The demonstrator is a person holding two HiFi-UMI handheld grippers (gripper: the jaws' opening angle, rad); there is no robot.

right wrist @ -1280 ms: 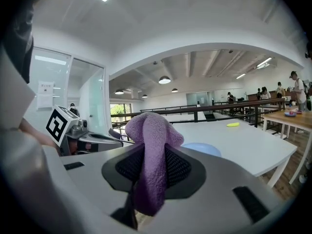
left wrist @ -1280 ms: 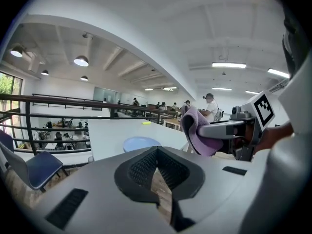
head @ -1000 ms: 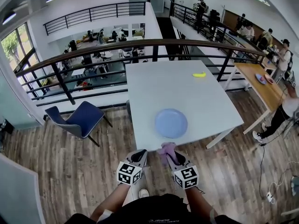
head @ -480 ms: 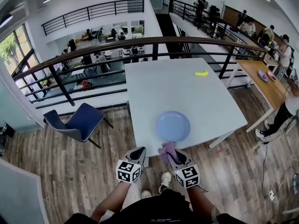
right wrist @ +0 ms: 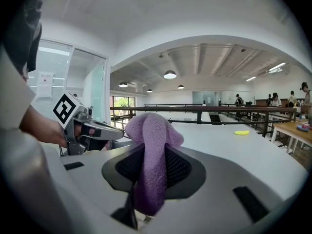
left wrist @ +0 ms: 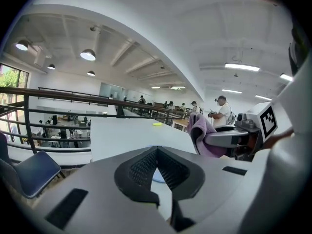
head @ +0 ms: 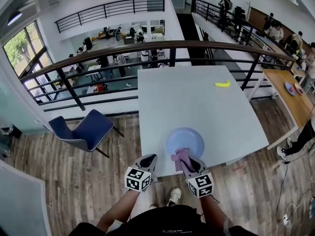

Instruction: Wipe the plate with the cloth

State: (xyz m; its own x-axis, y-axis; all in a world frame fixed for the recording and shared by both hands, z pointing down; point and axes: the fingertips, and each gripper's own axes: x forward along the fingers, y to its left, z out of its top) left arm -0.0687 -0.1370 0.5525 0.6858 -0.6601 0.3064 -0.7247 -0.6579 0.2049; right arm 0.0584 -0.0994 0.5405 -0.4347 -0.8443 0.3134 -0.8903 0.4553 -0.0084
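A light blue plate (head: 185,140) lies near the front edge of the white table (head: 197,100). My right gripper (head: 183,162) is shut on a purple cloth (head: 178,157), which hangs at the plate's near rim. In the right gripper view the cloth (right wrist: 151,165) bulges out between the jaws of the right gripper (right wrist: 153,147). My left gripper (head: 148,161) is shut with nothing in it, held left of the plate, off the table's front corner. In the left gripper view a sliver of the plate (left wrist: 157,177) shows behind the left gripper (left wrist: 157,152), with the cloth (left wrist: 201,134) to the right.
A yellow banana-like object (head: 222,84) lies far back on the table. A blue chair (head: 88,128) stands to the left on the wood floor. A dark railing (head: 162,48) runs behind the table. A wooden table (head: 290,95) and people are at the right.
The view has closed in on the table. The plate now sits nearer to both grippers, and the cloth has come up to the plate's near rim.
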